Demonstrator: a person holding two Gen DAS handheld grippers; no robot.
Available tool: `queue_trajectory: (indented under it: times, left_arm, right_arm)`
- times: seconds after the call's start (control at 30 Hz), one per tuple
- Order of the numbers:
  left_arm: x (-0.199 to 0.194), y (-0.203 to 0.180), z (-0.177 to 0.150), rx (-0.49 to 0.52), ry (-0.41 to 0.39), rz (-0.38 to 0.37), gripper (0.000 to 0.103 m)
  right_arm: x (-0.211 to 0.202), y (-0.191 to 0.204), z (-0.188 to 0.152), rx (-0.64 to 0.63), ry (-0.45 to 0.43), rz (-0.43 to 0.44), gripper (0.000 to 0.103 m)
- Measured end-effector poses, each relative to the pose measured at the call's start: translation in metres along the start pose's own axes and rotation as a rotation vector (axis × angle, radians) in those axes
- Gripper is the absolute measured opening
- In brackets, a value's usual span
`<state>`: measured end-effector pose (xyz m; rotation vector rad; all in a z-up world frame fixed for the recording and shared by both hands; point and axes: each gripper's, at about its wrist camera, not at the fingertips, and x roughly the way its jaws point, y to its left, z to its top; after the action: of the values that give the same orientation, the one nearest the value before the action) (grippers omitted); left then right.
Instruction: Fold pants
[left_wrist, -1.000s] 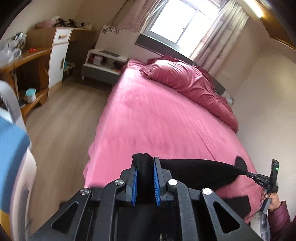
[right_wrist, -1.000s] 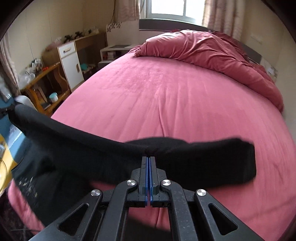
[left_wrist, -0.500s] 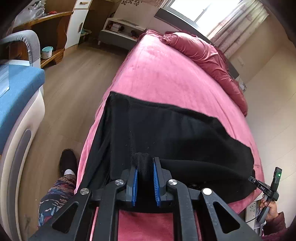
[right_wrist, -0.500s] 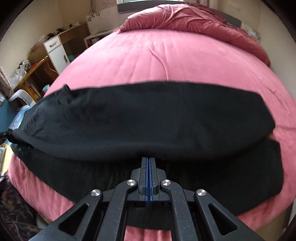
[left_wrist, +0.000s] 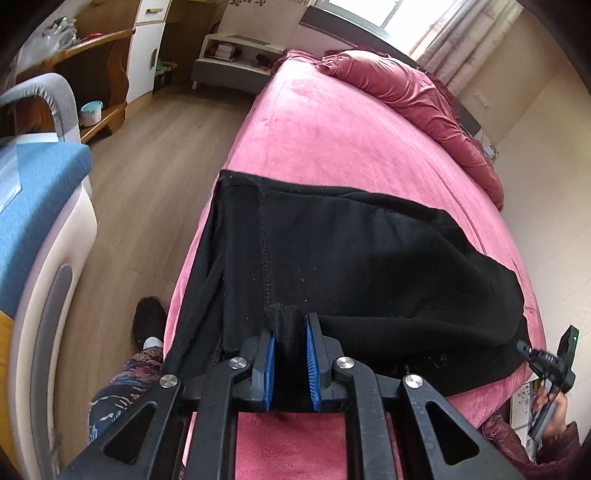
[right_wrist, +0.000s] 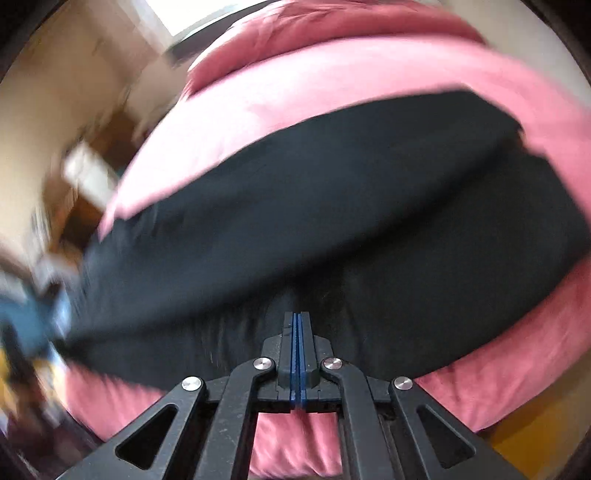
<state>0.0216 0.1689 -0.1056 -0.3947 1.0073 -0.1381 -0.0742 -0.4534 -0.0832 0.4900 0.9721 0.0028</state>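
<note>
Black pants (left_wrist: 369, 266) lie spread across the near end of a pink bed (left_wrist: 332, 140), folded over on themselves. My left gripper (left_wrist: 290, 325) is shut on a thick bunch of the black cloth at the near edge. In the left wrist view my right gripper (left_wrist: 524, 349), in a person's hand, touches the pants' far right end. The right wrist view is blurred: the pants (right_wrist: 332, 206) fill its middle and my right gripper (right_wrist: 297, 317) sits at their edge. Its jaws are opening by a sliver, and whatever cloth is between the pads is too thin to make out.
A rumpled pink duvet (left_wrist: 406, 92) is heaped at the bed's far end. Left of the bed are wooden floor (left_wrist: 147, 192), a chair with a blue cushion (left_wrist: 33, 192), a wooden desk (left_wrist: 92, 55) and a low white shelf (left_wrist: 232, 55). A person's slippered foot (left_wrist: 147, 321) stands by the bed.
The pants hung stretched in the air between both grippers; now they lie folded on the bed. Both grippers came down with them, and the right view has rolled and blurred.
</note>
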Motion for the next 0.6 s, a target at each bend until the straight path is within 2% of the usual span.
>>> queue_trajectory:
  times: [0.03,0.07,0.1,0.17,0.2,0.3,0.37,0.5,0.6]
  left_arm:
    - [0.0,0.0,0.0,-0.005,0.0,-0.001,0.015]
    - [0.0,-0.001,0.0,-0.007,0.0,-0.001,0.015]
    - [0.0,-0.002,0.0,-0.004,-0.001,0.004,0.015]
    - [-0.002,-0.002,0.0,-0.004,-0.001,0.007,0.015]
    - [-0.001,-0.002,0.001,-0.002,0.0,0.009,0.015]
    - [-0.001,-0.004,0.002,-0.001,-0.002,0.013,0.015]
    - [-0.001,-0.006,0.004,-0.001,-0.005,0.015,0.015]
    - [-0.01,-0.011,0.015,0.012,-0.034,0.005,0.015]
    - [-0.027,-0.01,0.027,0.02,-0.081,-0.007,0.015]
  right_arm:
    - [0.001,-0.009,0.006,0.053,-0.017,0.026,0.026]
    - [0.004,-0.018,0.011,0.116,-0.031,0.05,0.049]
    - [0.007,-0.028,0.017,0.181,-0.05,0.062,0.057]
    - [0.013,-0.045,0.028,0.27,-0.079,0.07,0.058]
    - [0.018,-0.052,0.033,0.311,-0.087,0.069,0.057]
    - [0.031,-0.069,0.044,0.405,-0.101,0.066,0.041]
    - [0.036,-0.076,0.055,0.432,-0.115,0.041,0.01]
    - [0.026,-0.053,0.082,0.295,-0.134,-0.02,0.007]
    - [-0.012,-0.031,0.09,0.217,-0.207,0.012,0.007]
